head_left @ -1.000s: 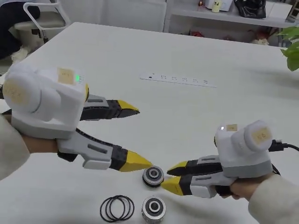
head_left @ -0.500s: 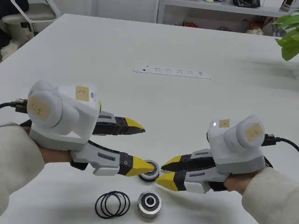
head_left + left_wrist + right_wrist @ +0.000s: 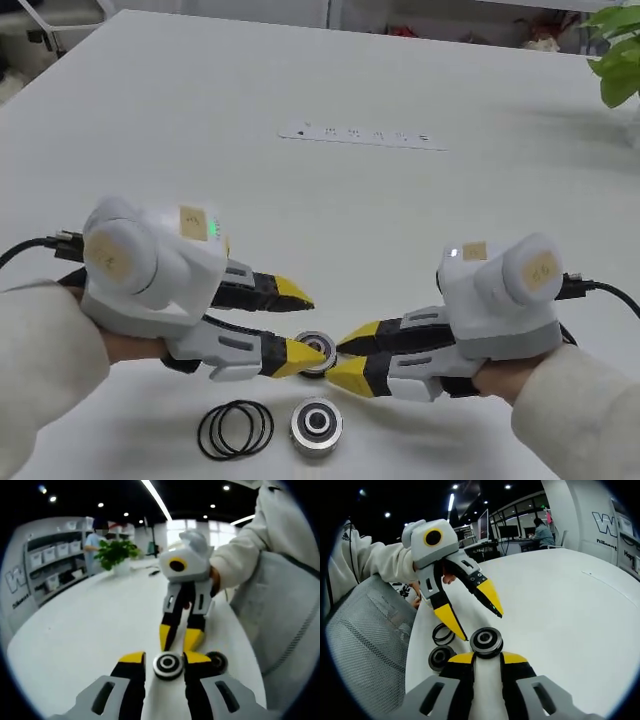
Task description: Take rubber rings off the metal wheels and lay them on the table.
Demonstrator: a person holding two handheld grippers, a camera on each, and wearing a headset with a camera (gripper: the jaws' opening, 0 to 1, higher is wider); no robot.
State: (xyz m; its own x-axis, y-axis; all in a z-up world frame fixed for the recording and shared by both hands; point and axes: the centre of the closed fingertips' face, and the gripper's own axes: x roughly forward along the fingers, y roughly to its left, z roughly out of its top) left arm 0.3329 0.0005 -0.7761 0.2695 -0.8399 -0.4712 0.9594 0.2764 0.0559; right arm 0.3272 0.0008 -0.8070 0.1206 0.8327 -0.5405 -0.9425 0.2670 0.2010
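Plain white table (image 3: 150, 120) with a power strip (image 3: 362, 137) at the top middle of the head view. The action is at bottom centre. A second ago both tools were hanging back from the wheel (image 3: 318, 350), and now they've closed in on it from both sides. My left tongs (image 3: 305, 325) are wide open, with the lower tip touching the wheel's left edge. My right tongs (image 3: 345, 357) are only a little open, tips up against its right side. Below them sit a second wheel (image 3: 316, 423), which looks bare, and some loose rings (image 3: 235, 428) to its left.

Left gripper view: the wheel (image 3: 167, 665) sits at bottom centre between my open tips, nothing clamped yet. The right tongs (image 3: 178, 639) point down at it from above.

Right gripper view: the wheel (image 3: 486, 641) is just past my tips, dark band apparently on. The left tongs (image 3: 477, 621) reach in from upper left, with the rings (image 3: 442, 632) and the other wheel (image 3: 440, 657) at lower left.

So I reckon I'm set to pin this one and peel its ring off.
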